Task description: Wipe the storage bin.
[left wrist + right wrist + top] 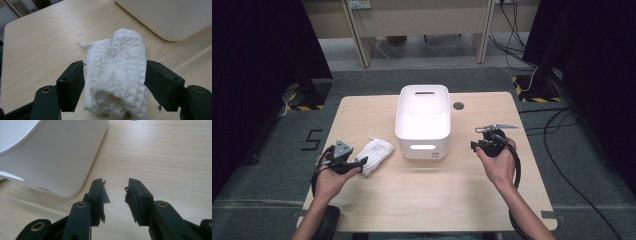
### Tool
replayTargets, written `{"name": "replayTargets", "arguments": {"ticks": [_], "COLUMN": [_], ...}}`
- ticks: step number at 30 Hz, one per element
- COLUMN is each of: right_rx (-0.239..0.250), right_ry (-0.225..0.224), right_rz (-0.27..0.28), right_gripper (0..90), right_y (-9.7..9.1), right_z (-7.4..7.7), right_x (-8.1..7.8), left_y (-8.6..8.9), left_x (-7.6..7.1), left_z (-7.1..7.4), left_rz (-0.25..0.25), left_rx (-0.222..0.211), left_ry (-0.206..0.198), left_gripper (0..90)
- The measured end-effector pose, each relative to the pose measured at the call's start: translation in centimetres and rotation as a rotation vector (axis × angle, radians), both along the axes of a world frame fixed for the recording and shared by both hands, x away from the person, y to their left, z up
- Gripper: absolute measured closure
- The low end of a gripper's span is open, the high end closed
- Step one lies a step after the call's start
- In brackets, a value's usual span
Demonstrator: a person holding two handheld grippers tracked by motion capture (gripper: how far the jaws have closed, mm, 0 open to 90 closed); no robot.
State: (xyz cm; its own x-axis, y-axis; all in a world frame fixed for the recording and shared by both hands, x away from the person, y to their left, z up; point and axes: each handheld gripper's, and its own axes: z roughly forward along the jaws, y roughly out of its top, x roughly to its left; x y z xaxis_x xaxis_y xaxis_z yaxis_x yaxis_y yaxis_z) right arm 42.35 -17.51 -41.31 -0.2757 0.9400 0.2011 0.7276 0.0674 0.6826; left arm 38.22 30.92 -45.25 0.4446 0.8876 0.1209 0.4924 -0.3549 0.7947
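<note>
the left tongs (113, 82) stand wide around the rolled white waffle towel (116, 75) lying on the bench (437, 195) left of the white bin (422, 121), pads clear, right tongs (115, 195) half-open and empty; closing off-centre could pinch one layer and unroll it.

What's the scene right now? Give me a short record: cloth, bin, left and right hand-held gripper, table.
cloth: white folded cloth lying on the table, left of the bin
bin: white bin upright at table centre, nothing visible inside
left hand-held gripper: left hand-held gripper open, jaws either side of the cloth, pads not pressing
right hand-held gripper: right hand-held gripper open, nothing between its jaws, right of the bin
table: light wooden table
</note>
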Motion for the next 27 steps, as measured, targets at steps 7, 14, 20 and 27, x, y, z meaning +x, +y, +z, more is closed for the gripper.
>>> {"name": "replayTargets", "arguments": {"ticks": [7, 14, 20, 27], "right_rx": [0.008, 0.017, 0.026, 0.017], "right_ry": [-0.020, -0.019, -0.021, 0.004], "right_rz": [-0.016, -0.051, -0.095, -0.105], "right_gripper": [62.9, 60.0, 57.5, 55.4], "right_y": [-1.8, -3.9, -5.5, -5.7], "right_z": [0.1, -0.6, -1.1, -2.1], "right_x": [-2.0, -4.2, -5.5, -5.2], "left_y": [4.4, 5.9, 5.9, 5.7], "left_x": [-1.0, -1.3, -1.6, -1.6], "left_z": [-1.7, -4.1, -4.7, -4.7], "left_rz": [0.109, 0.182, 0.176, 0.173], "left_rx": [-0.050, -0.044, -0.061, -0.081], "left_ry": [-0.009, -0.019, -0.023, -0.042], "left_gripper": [31.9, 33.1, 33.3, 33.4]}}
